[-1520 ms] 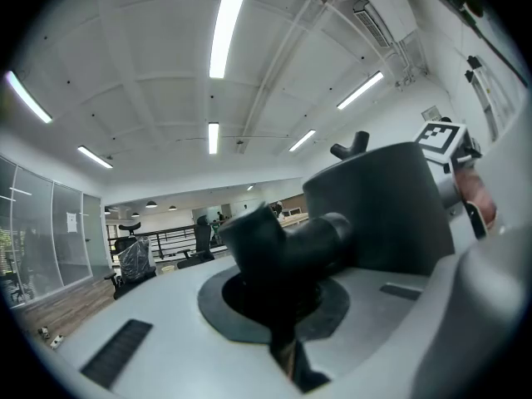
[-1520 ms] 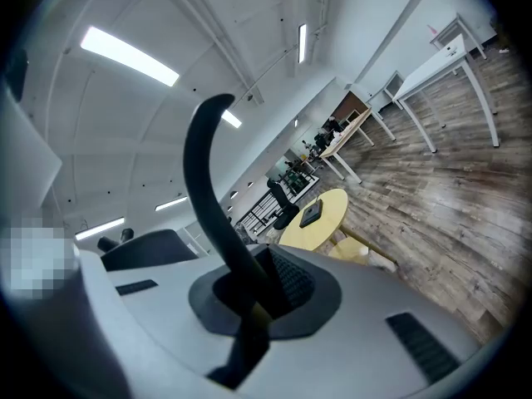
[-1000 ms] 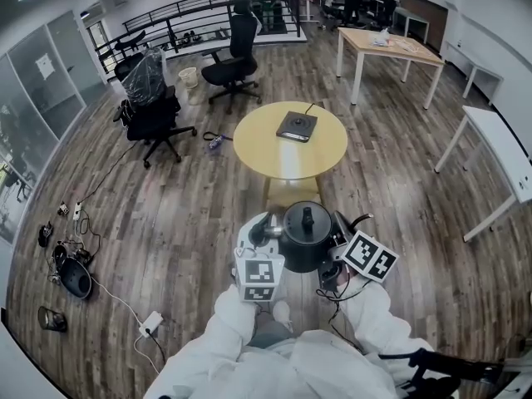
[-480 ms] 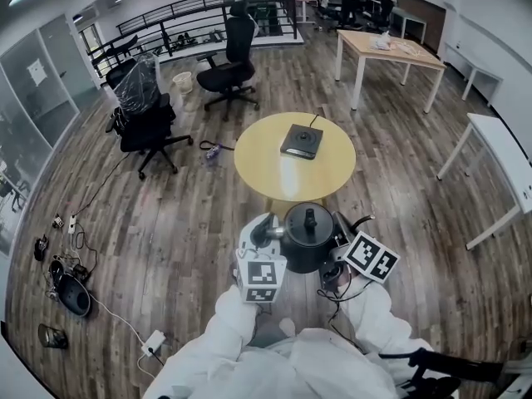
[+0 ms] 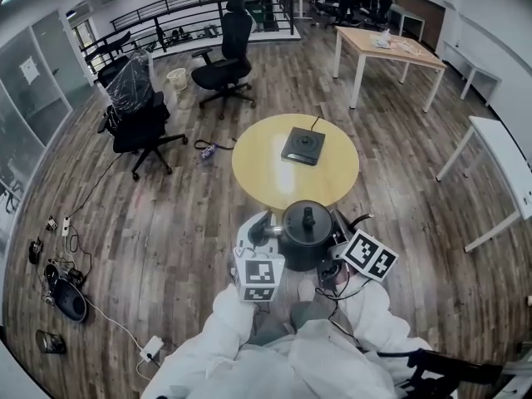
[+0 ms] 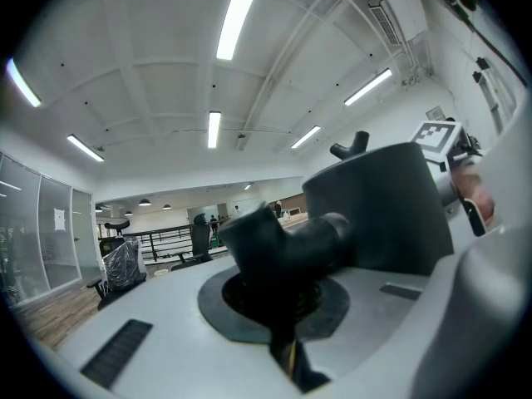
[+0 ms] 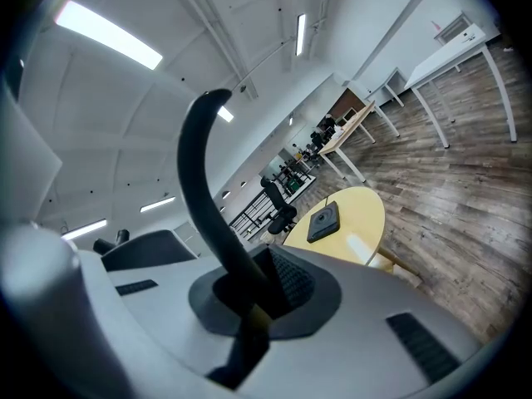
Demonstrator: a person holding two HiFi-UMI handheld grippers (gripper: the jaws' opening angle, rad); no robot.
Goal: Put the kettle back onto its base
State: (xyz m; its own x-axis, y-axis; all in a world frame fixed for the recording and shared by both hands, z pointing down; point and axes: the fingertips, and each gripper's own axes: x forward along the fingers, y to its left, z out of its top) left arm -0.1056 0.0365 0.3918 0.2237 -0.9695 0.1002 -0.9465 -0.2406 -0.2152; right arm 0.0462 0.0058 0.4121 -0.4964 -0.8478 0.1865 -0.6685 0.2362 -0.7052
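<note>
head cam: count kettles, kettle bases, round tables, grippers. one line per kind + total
kettle: 1
kettle base: 1
round yellow table: 1
grippers: 2 (left gripper shut on the kettle's spout, right gripper shut on its handle)
Total: 5

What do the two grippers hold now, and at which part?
Both hold the kettle: the left gripper is shut on its spout, the right gripper on its handle.
</note>
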